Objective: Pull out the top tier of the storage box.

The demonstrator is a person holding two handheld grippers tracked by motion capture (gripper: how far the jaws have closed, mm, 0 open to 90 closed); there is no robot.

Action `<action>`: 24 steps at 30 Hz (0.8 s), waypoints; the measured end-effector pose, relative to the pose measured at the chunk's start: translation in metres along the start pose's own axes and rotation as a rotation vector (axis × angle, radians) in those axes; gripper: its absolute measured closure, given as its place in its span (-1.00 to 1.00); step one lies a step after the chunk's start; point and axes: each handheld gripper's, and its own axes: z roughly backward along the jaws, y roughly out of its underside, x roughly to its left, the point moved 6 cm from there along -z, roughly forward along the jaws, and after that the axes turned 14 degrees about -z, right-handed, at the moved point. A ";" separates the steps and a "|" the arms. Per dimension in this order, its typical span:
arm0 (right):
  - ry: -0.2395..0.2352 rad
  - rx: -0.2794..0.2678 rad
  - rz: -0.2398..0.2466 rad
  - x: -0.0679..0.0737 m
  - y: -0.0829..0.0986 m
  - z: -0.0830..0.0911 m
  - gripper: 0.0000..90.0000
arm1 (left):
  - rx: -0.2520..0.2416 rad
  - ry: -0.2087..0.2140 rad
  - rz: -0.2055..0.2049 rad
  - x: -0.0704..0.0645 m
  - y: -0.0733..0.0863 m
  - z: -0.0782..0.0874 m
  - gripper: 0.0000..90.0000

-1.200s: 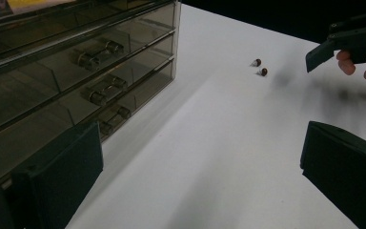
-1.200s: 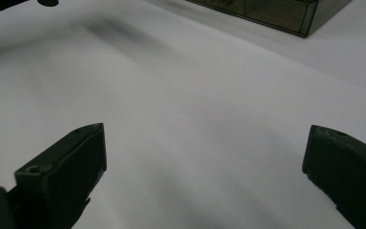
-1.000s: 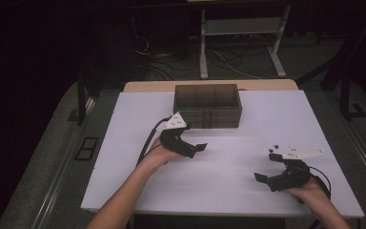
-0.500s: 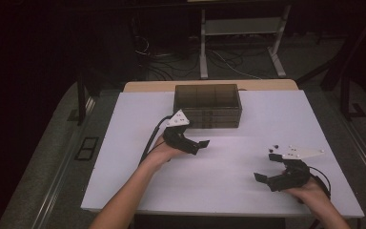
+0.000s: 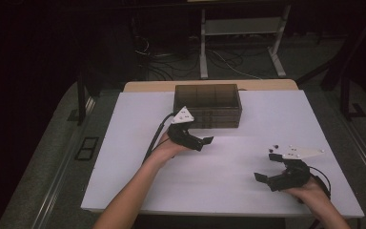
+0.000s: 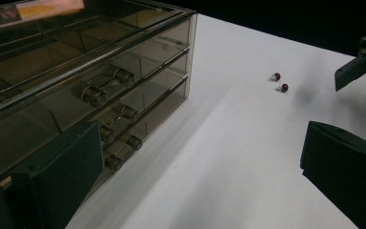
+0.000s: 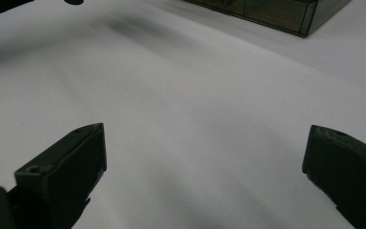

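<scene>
- Left gripper point(image 5: 205, 141): released, empty, just in front of drawer box point(image 5: 208, 106) (smoky, see-through).
- Right gripper point(image 5: 265, 178): released, empty, low over table point(image 5: 124, 157).
- Beads point(image 6: 280, 82): two, loose, near right gripper.

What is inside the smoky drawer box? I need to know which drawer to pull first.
Through the tinted front of the drawer box, dividers and small round drawer knobs show. No contents are plain; the dark plastic and the left gripper jaw hide the lower corner.
</scene>
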 end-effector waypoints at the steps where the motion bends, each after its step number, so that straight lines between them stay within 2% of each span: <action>1: 0.000 -0.001 0.000 0.000 0.000 0.000 -0.99 | 0.000 -0.002 -0.001 0.001 0.000 -0.002 -1.00; 16: 0.001 -0.007 -0.005 0.000 0.000 0.000 -0.99 | -0.012 -0.020 -0.008 0.004 -0.004 -0.015 -1.00; 24: -0.005 -0.003 -0.008 0.000 0.001 -0.001 -0.99 | -0.013 -0.031 -0.005 0.006 -0.003 -0.014 -1.00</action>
